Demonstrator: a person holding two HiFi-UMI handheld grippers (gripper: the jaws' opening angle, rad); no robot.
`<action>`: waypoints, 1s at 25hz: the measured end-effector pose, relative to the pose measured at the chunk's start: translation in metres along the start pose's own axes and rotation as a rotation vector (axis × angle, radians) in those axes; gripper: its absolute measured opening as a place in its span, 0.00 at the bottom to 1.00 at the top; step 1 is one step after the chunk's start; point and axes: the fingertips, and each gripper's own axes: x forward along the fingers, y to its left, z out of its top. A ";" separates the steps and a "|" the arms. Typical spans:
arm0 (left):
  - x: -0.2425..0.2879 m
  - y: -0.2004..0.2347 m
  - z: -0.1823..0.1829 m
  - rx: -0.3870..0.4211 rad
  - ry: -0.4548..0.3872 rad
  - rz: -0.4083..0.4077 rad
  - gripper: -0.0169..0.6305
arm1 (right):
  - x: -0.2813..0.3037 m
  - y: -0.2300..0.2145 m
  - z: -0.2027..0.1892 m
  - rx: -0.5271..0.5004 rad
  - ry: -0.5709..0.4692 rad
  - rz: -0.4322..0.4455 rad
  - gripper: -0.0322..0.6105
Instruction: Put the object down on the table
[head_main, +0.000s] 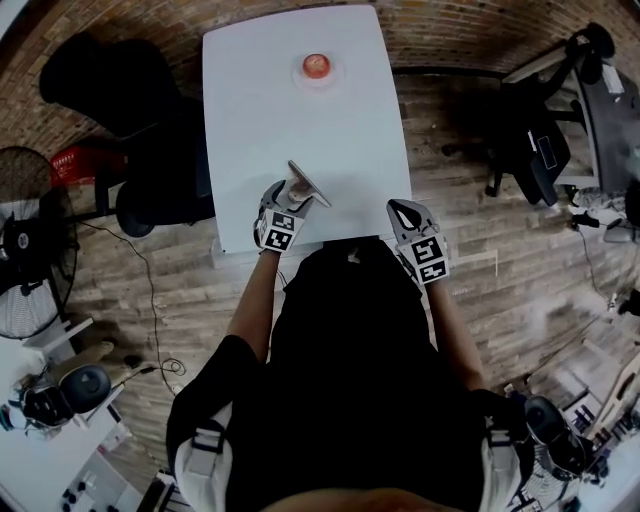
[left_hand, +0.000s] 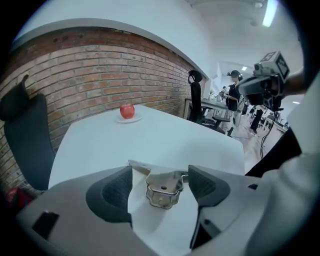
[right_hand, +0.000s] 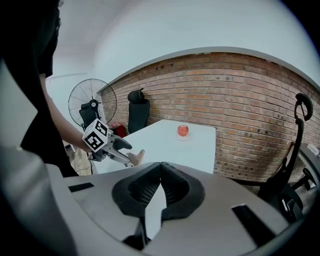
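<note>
A small metal bracket-like object (left_hand: 162, 189) sits between the jaws of my left gripper (left_hand: 160, 173), low over the white table (left_hand: 150, 140). The dark pads stand wide, with a clear gap on the left side; the right pad is close to the object. From the head view the left gripper (head_main: 291, 197) is near the table's front edge, the object (head_main: 304, 184) at its tips. My right gripper (head_main: 405, 211) hovers at the table's front right corner, its jaws (right_hand: 161, 169) shut with nothing between them. In the right gripper view the left gripper (right_hand: 118, 148) shows at the left.
A red apple (head_main: 316, 65) on a small white plate (head_main: 318, 78) sits at the table's far end. A black chair (head_main: 110, 90) and a red crate (head_main: 85, 160) stand left of the table, a fan (head_main: 25, 260) farther left, more chairs (head_main: 530, 140) at the right.
</note>
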 end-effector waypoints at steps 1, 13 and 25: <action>-0.005 0.002 0.004 -0.002 -0.011 0.009 0.56 | 0.001 0.001 0.001 0.000 -0.004 0.007 0.05; -0.070 -0.004 0.034 -0.098 -0.143 0.075 0.33 | 0.008 0.019 0.027 -0.078 -0.054 0.118 0.05; -0.118 -0.033 0.041 -0.188 -0.190 0.192 0.07 | 0.000 0.026 0.030 -0.168 -0.054 0.239 0.05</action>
